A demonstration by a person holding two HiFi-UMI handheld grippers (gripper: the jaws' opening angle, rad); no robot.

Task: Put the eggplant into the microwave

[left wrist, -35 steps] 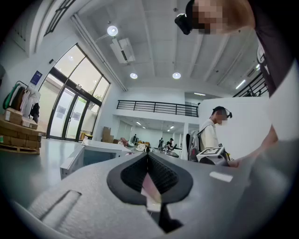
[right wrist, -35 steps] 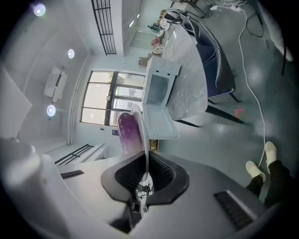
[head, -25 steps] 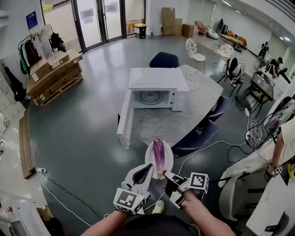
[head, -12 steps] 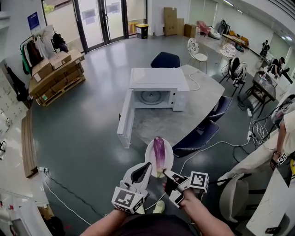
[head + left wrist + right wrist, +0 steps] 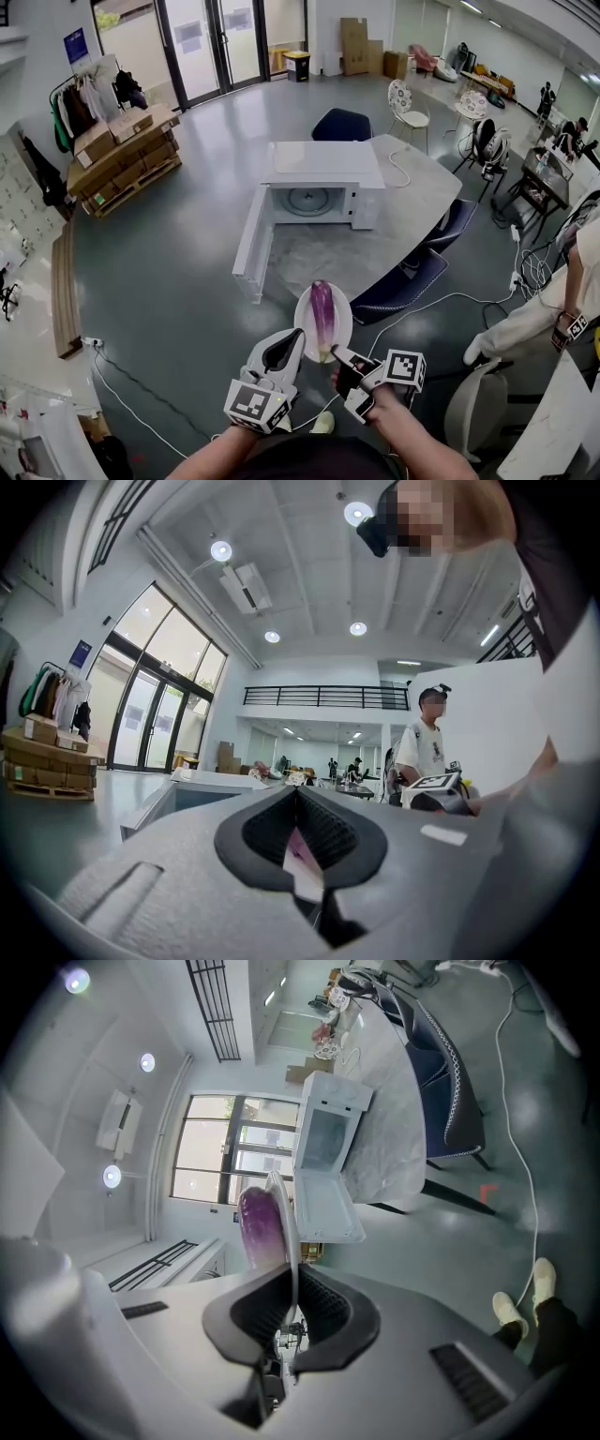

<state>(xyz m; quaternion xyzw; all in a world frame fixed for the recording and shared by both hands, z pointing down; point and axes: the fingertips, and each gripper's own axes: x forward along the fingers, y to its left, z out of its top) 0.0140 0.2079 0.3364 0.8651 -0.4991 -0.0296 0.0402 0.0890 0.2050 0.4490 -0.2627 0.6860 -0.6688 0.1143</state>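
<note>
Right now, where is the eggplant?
Head view, low centre: the eggplant lies on the white plate held by left gripper and right gripper, before the open microwave.

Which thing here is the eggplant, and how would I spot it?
Find the white microwave standing open on the grey table. Nearer the camera, the left gripper and right gripper hold a white plate by its near rim. The eggplant lies on it: long and purple against the white plate and pale grippers, fading toward its near end.

Both hand-held grippers (image 5: 292,341) (image 5: 337,357) clamped, side by side
</note>
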